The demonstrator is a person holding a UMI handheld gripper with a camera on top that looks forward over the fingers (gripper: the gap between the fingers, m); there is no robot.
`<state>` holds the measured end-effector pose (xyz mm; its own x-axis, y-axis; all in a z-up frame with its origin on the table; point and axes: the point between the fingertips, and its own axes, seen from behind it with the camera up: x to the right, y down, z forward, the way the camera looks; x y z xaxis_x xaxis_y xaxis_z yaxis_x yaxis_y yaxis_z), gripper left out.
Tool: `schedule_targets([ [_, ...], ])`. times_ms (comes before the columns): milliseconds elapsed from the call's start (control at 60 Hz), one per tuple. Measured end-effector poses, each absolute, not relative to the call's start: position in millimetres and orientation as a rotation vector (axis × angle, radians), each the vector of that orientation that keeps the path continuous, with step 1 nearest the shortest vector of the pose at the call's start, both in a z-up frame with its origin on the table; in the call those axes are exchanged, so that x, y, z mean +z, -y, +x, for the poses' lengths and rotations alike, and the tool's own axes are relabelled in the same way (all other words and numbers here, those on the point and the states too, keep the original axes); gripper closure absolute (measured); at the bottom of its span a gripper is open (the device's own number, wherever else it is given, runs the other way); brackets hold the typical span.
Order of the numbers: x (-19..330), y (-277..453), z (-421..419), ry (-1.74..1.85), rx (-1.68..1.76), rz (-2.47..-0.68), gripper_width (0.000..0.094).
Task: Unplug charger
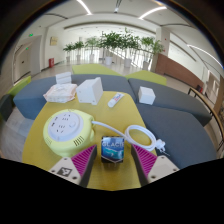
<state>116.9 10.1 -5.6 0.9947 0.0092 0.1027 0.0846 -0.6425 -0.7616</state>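
Note:
A round green and white power strip (66, 131) lies on the yellow table (120, 118), ahead of my left finger. A white cable (133, 127) loops from it to the right and ends near a white plug (160, 147). A small dark charger block with a blue label (112, 150) stands on the table between my fingers. My gripper (113, 163) is open, and the pink pads (84, 160) stand apart from the block with a gap on each side.
A grey sofa (110, 92) curves behind the table. On it lie white boxes (89, 91), a second white box (146, 95), a remote (115, 100) and a stack of papers (60, 92). Potted plants (115, 45) stand beyond.

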Motion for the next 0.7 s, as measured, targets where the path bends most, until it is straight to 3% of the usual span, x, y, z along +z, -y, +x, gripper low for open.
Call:
schedule_targets([
  [17,-5.7,-7.8,117.6,0.058,-0.109,-2.267,0.0095],
  [33,-1.6,-6.2,116.5,0.057,-0.101,-2.268,0.0060],
  [67,3.8,-1.7,114.1,0.057,-0.079,-2.258,0.0122],
  [167,31.4,17.6,115.2,0.028,-0.047,-2.243,0.0082],
  [400,97.4,83.5,101.2,0.065,-0.006,-2.203,0.0091],
  [700,131.3,125.8,86.5,0.154,0.008,-2.136,0.0091],
])
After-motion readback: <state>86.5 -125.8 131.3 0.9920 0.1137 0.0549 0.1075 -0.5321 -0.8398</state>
